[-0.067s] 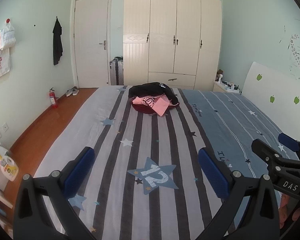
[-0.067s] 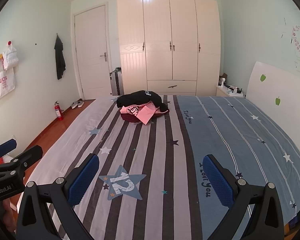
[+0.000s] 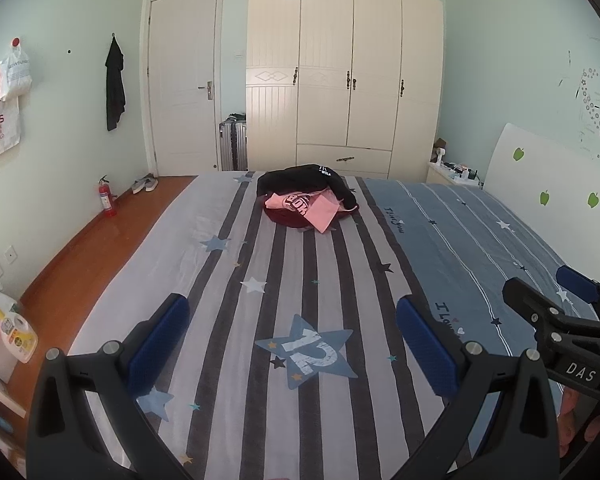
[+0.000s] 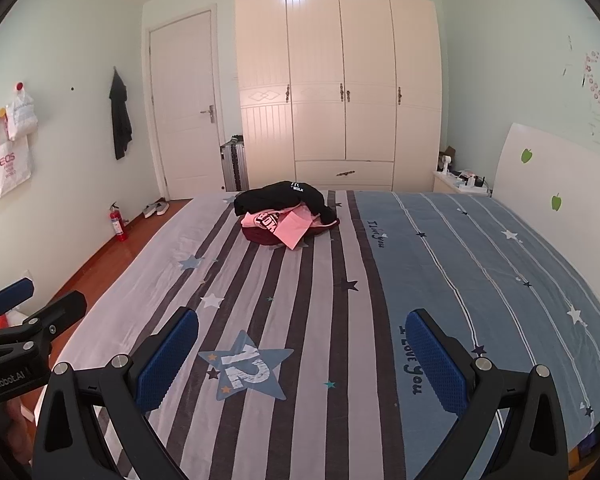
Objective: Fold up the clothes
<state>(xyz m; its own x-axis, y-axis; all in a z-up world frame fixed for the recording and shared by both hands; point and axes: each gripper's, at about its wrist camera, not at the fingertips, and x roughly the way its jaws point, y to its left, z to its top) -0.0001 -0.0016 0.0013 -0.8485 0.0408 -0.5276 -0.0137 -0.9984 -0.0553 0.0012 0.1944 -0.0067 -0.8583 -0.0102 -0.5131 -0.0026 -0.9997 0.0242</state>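
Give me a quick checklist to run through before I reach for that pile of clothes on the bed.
1. Left gripper open and empty: ok.
2. Right gripper open and empty: ok.
3. Pile of clothes within reach: not ok, it lies at the far end of the bed.
4. Bare bedspread between grippers and pile for folding: ok.
5. Pink garment free to lift: cannot tell, it lies tangled with the black garment and a dark red one.
6. Grippers clear of each other: ok.

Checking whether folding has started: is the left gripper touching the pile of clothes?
Apart. The left wrist view shows the open left gripper over bare striped bedspread, with the clothes pile far up the bed.
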